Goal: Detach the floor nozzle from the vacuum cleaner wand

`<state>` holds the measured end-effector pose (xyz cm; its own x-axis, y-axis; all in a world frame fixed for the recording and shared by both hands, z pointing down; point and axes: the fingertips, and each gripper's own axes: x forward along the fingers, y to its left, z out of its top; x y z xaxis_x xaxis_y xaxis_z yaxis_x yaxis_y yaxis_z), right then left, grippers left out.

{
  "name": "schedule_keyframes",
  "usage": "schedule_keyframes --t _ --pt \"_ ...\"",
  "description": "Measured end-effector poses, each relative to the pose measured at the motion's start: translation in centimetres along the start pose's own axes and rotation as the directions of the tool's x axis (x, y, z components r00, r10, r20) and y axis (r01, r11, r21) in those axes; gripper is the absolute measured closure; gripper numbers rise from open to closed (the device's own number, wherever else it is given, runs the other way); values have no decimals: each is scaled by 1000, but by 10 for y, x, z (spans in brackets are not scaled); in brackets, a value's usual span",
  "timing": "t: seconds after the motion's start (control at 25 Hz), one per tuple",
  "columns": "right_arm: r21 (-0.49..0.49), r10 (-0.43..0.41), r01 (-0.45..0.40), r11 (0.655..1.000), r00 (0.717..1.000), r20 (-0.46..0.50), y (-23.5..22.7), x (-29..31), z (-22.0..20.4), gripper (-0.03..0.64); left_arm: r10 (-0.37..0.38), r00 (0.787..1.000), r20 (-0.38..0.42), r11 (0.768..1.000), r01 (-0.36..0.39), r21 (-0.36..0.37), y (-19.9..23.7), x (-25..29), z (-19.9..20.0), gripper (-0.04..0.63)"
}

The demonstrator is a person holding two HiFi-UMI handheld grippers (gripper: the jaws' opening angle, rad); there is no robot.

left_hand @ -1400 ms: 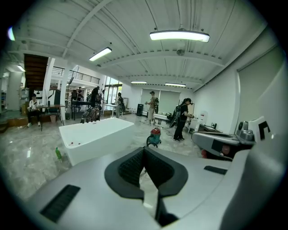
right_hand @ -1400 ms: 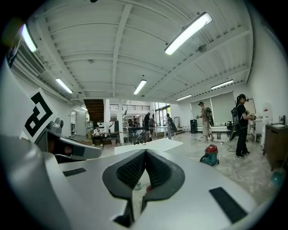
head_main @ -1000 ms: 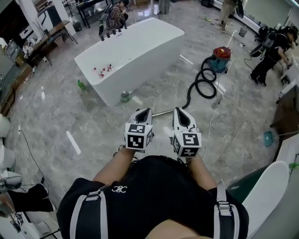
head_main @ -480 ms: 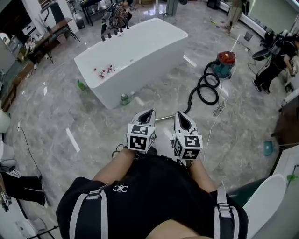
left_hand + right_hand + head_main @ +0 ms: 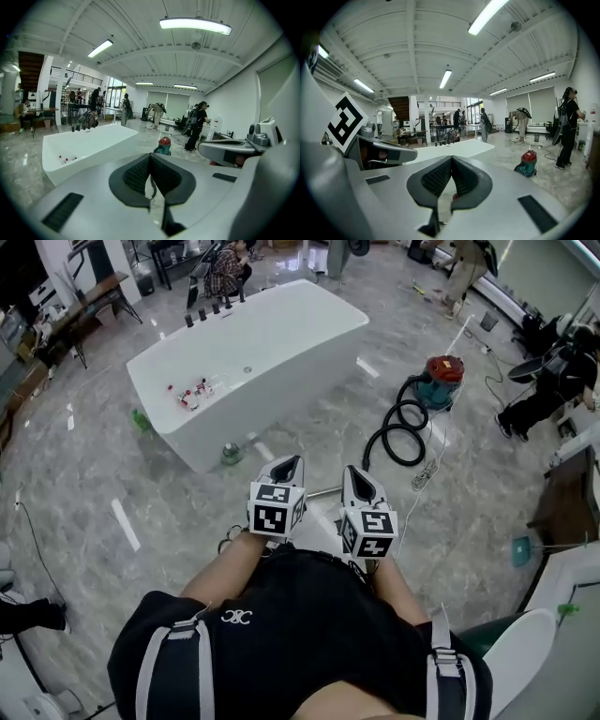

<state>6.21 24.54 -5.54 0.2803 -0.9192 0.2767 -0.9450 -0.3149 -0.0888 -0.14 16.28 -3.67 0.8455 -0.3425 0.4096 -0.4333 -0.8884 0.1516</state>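
Left gripper (image 5: 289, 465) and right gripper (image 5: 351, 474) are closed, empty, held forward for approach; the vacuum cleaner (image 5: 443, 371) stands at two o'clock.

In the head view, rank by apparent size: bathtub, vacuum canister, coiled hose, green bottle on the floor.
1. bathtub
2. coiled hose, by its spread
3. vacuum canister
4. green bottle
The hose lies nearer the camera than the canister, so that pair is unsure.

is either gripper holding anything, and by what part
Nothing is held: the left gripper and the right gripper both have jaws shut together with nothing between them. The vacuum wand lies on the floor.
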Motion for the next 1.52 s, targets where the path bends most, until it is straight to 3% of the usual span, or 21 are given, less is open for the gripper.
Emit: schedule_keyframes --t 0.4,0.68,0.96,1.12,1.32,1.52 --pt "5 -7 8 1000 999 -50 -17 109 24 612 5 999 -35 998 -7 -68 84 74 37 589" --pt "27 7 -5 1000 998 -69 -16 174 23 614 5 998 -67 995 -12 -102 137 118 38 589" --pt "-62 35 -43 997 991 -130 -27 213 5 613 60 993 -107 986 -75 -147 180 129 23 590" --pt "-36 65 -72 997 984 -166 -53 236 -2 613 118 982 -146 974 -143 -177 202 141 11 590" --pt "-42 115 -131 990 956 -271 -69 268 -36 614 151 960 -235 958 -201 -205 213 162 -23 589" --pt "-46 190 -228 973 893 -409 -67 312 -91 614 144 926 -349 942 -237 -238 221 196 -81 589"
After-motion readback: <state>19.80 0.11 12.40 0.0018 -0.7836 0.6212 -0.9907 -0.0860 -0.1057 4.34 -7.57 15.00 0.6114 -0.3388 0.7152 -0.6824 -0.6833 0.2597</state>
